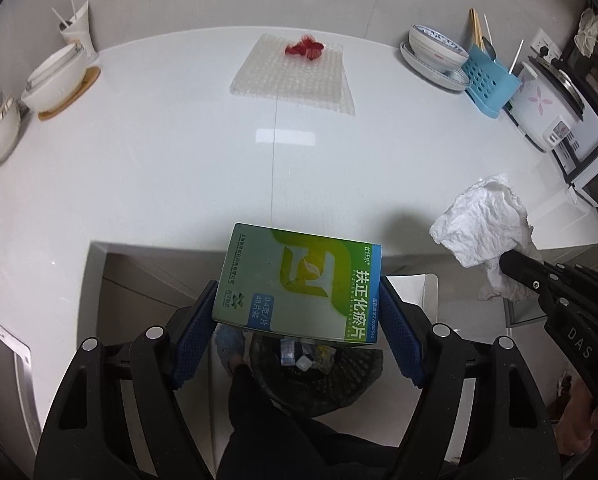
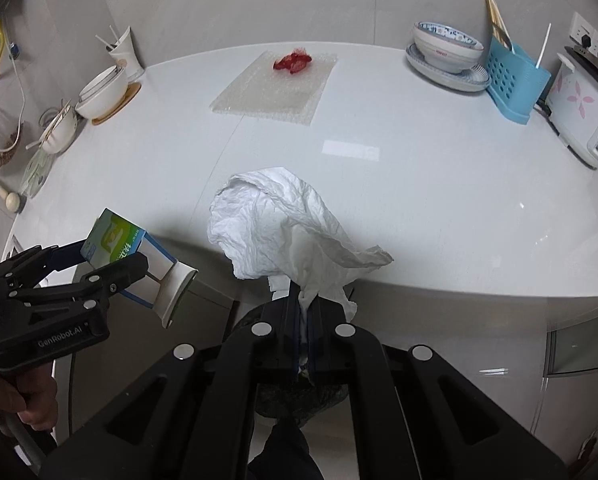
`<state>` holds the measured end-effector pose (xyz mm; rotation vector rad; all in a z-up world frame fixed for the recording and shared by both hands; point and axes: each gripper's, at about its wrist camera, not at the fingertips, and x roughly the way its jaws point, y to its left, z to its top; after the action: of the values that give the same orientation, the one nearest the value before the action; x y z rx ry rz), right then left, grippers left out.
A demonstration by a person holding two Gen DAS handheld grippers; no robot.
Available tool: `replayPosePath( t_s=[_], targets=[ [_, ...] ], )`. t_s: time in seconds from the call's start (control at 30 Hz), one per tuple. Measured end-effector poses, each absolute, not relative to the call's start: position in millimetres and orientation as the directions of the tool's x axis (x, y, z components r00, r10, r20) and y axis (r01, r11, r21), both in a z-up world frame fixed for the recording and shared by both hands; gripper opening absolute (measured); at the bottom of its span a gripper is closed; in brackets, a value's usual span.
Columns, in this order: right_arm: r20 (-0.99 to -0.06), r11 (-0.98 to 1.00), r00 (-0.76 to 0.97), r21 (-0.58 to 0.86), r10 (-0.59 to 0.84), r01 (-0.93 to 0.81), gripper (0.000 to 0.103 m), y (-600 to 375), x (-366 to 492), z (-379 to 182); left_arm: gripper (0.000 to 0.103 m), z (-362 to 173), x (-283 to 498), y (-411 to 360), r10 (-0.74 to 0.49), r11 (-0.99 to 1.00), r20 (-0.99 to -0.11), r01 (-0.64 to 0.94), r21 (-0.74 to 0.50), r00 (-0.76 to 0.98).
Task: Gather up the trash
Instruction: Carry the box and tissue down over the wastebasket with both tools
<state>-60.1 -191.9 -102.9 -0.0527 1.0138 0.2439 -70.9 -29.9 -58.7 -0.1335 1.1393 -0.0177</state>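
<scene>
My left gripper [image 1: 299, 300] is shut on a green-and-white medicine box [image 1: 299, 284], its blue pads [image 1: 197, 328] pressing on the box's two sides. The box hangs past the counter edge, above a dark mesh trash bin [image 1: 339, 384] with several scraps inside. My right gripper [image 2: 305, 304] is shut on a crumpled white tissue [image 2: 283, 224], just off the counter's front edge. In the right wrist view the left gripper [image 2: 111, 264] and box [image 2: 115, 240] are at the lower left. A bubble-wrap sheet [image 1: 295, 76] with a red scrap [image 1: 305, 49] lies at the counter's back.
White bowls [image 1: 55, 76] and a cup with straws [image 1: 79, 28] stand at the back left. A bowl on a plate [image 1: 435, 54], a blue utensil rack [image 1: 487, 80] and a rice cooker [image 1: 547, 108] line the back right. A person's dark trouser leg [image 1: 259, 420] is beside the bin.
</scene>
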Motion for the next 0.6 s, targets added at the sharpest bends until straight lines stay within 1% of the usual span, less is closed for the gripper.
replayPosePath(
  t_s=[0.23,0.6],
  targets=[
    [-0.871,0.963,0.454,0.075,0.191,-0.260,0.002,-189.0,-84.5,-132.6,0.074,-81.3,-96.9,-25.1,-0.103,0.989,-0.907,-0.059,-0.138,0.407],
    [-0.903,0.952,0.383,0.080,0.194,-0.295,0.002,-184.6,-96.4,-185.1,0.074,-136.3,-114.3,-16.1,-0.055,0.991,-0.925,-0.094,-0.097,0.376]
  ],
)
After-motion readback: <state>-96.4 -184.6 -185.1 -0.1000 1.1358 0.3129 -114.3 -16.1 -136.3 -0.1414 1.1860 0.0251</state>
